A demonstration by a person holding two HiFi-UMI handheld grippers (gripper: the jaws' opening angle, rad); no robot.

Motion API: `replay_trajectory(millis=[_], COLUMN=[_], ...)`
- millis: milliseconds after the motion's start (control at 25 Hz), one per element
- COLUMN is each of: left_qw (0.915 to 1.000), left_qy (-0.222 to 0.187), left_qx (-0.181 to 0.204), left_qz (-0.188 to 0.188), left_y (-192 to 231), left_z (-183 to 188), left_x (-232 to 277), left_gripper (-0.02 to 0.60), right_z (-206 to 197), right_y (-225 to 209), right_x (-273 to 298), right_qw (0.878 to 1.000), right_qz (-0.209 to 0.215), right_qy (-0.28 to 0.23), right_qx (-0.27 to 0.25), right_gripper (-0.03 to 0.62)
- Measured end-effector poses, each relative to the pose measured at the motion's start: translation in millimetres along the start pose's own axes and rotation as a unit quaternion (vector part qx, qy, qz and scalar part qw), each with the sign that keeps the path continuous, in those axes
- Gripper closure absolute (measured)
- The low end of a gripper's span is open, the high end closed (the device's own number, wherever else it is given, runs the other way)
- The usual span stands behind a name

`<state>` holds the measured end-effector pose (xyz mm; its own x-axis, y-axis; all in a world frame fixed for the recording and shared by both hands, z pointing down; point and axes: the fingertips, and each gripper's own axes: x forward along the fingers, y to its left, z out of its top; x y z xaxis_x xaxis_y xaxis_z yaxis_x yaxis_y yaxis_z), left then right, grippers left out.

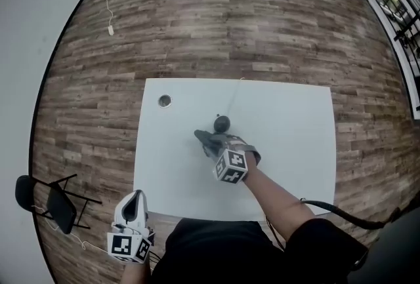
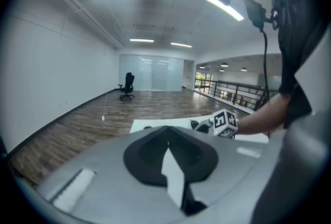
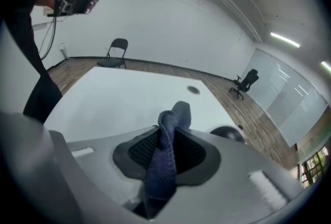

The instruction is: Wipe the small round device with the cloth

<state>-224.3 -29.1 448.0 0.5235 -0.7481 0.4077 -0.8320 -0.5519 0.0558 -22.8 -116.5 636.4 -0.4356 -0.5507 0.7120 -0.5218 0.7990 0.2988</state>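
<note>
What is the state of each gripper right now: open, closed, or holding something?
Left gripper: closed, nothing between its jaws.
Right gripper: closed on the dark blue cloth.

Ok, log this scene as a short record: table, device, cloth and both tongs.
Table: white, with a grommet hole near its far left corner
Device: small, round, dark, resting on the table
Cloth: dark blue, right beside the device; contact unclear
Right tongs: shut on the cloth, over the table
Left tongs: shut, empty, held off the table's near left corner
</note>
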Motion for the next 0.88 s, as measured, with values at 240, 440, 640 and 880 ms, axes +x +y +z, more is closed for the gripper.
replay_trajectory(millis=[240,440,640,880], left_qw=[1.0000,1.0000,1.0000,0.9999], left_qy=[-0.007,-0.003,-0.001,0.001], left_qx=[-0.002,-0.006,-0.006,-0.008], left_qz=[0.004,-0.002,0.006,0.012], left_y=[2.2,-4.1,3.2,3.0], left_z=[4.8,1.6,-0.6,0.4], left_x=[2.6,4.3,-1.8,-5.4], left_gripper=[0.576,0.575,0.576,0.575], right_z=[40.1,8.5,-1.9,-13.6], right_y=[-85.9,-96.4,-104.6,-113.8], right_x=[-66.3,-47.6,-51.2,-55.9], right_qw=[0.985,0.990,0.979,0.969], right_qz=[-0.144,-0.120,-0.140,-0.151], right_qy=[-0.093,-0.051,-0.064,-0.068], right_qx=[0.022,0.048,0.133,0.182], right_gripper=[0.507,0.507,0.507,0.507])
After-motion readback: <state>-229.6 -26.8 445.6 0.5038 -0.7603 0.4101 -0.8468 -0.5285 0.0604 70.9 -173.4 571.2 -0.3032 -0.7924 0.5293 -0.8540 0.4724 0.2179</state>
